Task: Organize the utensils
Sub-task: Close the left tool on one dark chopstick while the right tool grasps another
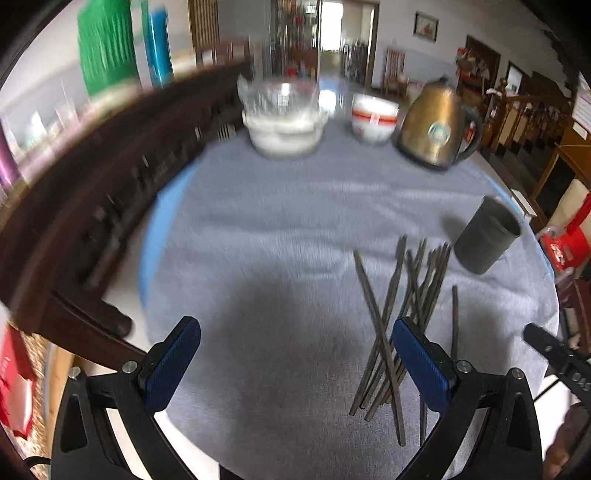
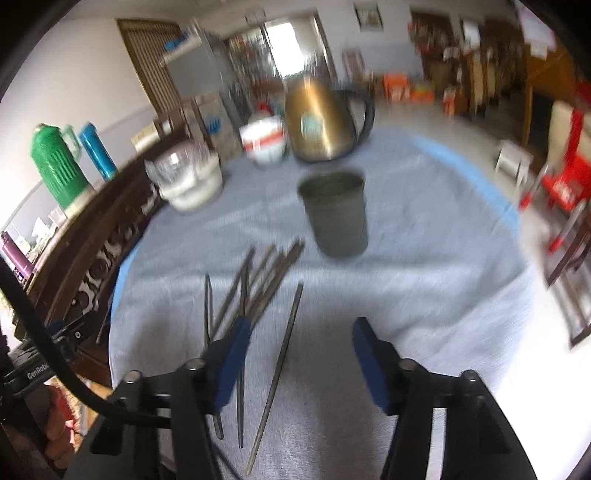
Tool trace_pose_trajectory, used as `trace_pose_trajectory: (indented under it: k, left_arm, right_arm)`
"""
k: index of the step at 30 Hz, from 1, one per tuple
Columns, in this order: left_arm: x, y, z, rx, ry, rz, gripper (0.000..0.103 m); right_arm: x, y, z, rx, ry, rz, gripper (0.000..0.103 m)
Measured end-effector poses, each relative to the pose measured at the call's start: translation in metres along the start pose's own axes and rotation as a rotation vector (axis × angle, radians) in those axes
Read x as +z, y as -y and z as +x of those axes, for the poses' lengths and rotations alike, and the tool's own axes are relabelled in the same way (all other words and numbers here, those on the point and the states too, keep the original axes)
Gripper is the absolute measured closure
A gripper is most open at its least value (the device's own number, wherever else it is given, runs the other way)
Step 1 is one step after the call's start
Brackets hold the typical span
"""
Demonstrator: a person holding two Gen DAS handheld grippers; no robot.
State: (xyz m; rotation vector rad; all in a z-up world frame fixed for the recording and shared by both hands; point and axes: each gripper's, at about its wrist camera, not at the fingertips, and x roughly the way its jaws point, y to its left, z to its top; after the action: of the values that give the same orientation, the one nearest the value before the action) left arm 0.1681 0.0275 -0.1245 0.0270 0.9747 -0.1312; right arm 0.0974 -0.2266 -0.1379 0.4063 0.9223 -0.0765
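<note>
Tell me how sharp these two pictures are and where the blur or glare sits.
Left wrist view: streaked blur at the left edge, chopsticks fairly sharp, a dark shadow on the cloth. Right wrist view: smeared throughout, grey cup soft, glare on the floor at right.

A round table under a grey cloth [image 1: 277, 229] with a blue rim stands beside a dark carved wooden sideboard [image 1: 110, 177] on the left. Pale walls carry a framed picture [image 1: 426, 25] far right. A bright far doorway [image 1: 330, 26] lights the glossy pale floor [image 1: 332, 96]. Brown wooden cabinets [image 1: 524, 110] line the right.
</note>
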Motion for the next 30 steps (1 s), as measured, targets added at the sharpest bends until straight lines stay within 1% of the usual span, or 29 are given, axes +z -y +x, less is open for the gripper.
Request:
trace_pose_trajectory:
  k: [1,2,3,4,5,6,7,9,11,12,14,15,17,18,19,20,21,22,24,25,26,27,29,30]
  left_arm:
    - [0.005,-0.003,0.014,-0.017,-0.031,-0.010,0.001]
    - [0.007,-0.004,0.023,-0.027,-0.047,-0.014,0.004]
    - [0.011,-0.006,0.036,-0.046,-0.084,-0.021,0.006]
    - [0.016,-0.006,0.046,-0.066,-0.117,-0.028,0.015]
    - [0.019,-0.005,0.055,-0.084,-0.138,-0.030,0.020]
    - [0.025,-0.001,0.067,-0.112,-0.168,-0.026,0.020]
    - [0.030,0.003,0.076,-0.126,-0.191,-0.021,0.021]
    - [0.040,0.010,0.090,-0.129,-0.221,-0.026,0.026]
    - [0.052,0.021,0.105,-0.160,-0.250,-0.013,0.026]
    - [0.056,0.026,0.113,-0.159,-0.272,-0.013,0.027]
    - [0.062,0.031,0.127,-0.168,-0.315,-0.030,0.034]
    - [0.064,0.037,0.136,-0.175,-0.340,-0.025,0.034]
    - [0.067,0.043,0.149,-0.162,-0.372,-0.021,0.044]
    - [0.067,0.044,0.154,-0.161,-0.385,-0.024,0.046]
    - [0.066,0.046,0.160,-0.169,-0.402,-0.029,0.048]
    - [0.066,0.046,0.164,-0.174,-0.417,-0.035,0.053]
    - [0.065,0.048,0.167,-0.174,-0.429,-0.039,0.057]
    - [0.064,0.050,0.168,-0.167,-0.429,-0.038,0.059]
    - [0.064,0.055,0.168,-0.170,-0.422,-0.024,0.070]
    - [0.064,0.056,0.168,-0.160,-0.415,-0.020,0.078]
    - [0.064,0.057,0.169,-0.156,-0.415,-0.020,0.094]
    - [0.063,0.058,0.171,-0.163,-0.423,-0.023,0.094]
    - [0.061,0.059,0.169,-0.174,-0.406,-0.016,0.096]
    - [0.060,0.058,0.165,-0.173,-0.393,-0.014,0.096]
  right_arm:
    - [0.002,0.003,0.013,-0.001,-0.021,0.005,0.054]
    - [0.005,0.004,0.027,0.003,-0.049,0.014,0.055]
    - [0.009,0.004,0.041,0.002,-0.073,0.019,0.056]
    - [0.012,0.004,0.053,0.006,-0.090,0.027,0.058]
    - [0.015,0.004,0.066,0.006,-0.110,0.033,0.058]
    - [0.018,0.005,0.078,0.007,-0.129,0.041,0.060]
    - [0.019,0.005,0.085,0.011,-0.139,0.049,0.061]
    - [0.025,0.006,0.103,-0.007,-0.180,0.063,0.061]
    - [0.028,0.007,0.118,-0.020,-0.213,0.066,0.061]
    - [0.029,0.007,0.122,-0.028,-0.225,0.066,0.062]
    - [0.032,0.008,0.129,-0.044,-0.250,0.084,0.063]
    - [0.034,0.007,0.130,-0.052,-0.243,0.080,0.063]
    - [0.036,0.004,0.135,-0.073,-0.250,0.066,0.064]
    - [0.037,0.003,0.136,-0.084,-0.249,0.062,0.065]
    - [0.039,0.001,0.138,-0.092,-0.257,0.059,0.068]
    - [0.039,-0.001,0.139,-0.097,-0.259,0.051,0.073]
    - [0.038,-0.004,0.141,-0.093,-0.273,0.040,0.079]
    - [0.038,-0.008,0.142,-0.101,-0.272,0.029,0.082]
    - [0.037,-0.013,0.144,-0.115,-0.264,-0.001,0.087]
    - [0.037,-0.016,0.144,-0.105,-0.262,-0.003,0.092]
    - [0.037,-0.016,0.145,-0.093,-0.260,-0.003,0.094]
    - [0.037,-0.017,0.145,-0.088,-0.259,-0.009,0.096]
    - [0.037,-0.019,0.142,-0.077,-0.252,-0.013,0.096]
    - [0.038,-0.018,0.138,-0.051,-0.239,-0.007,0.096]
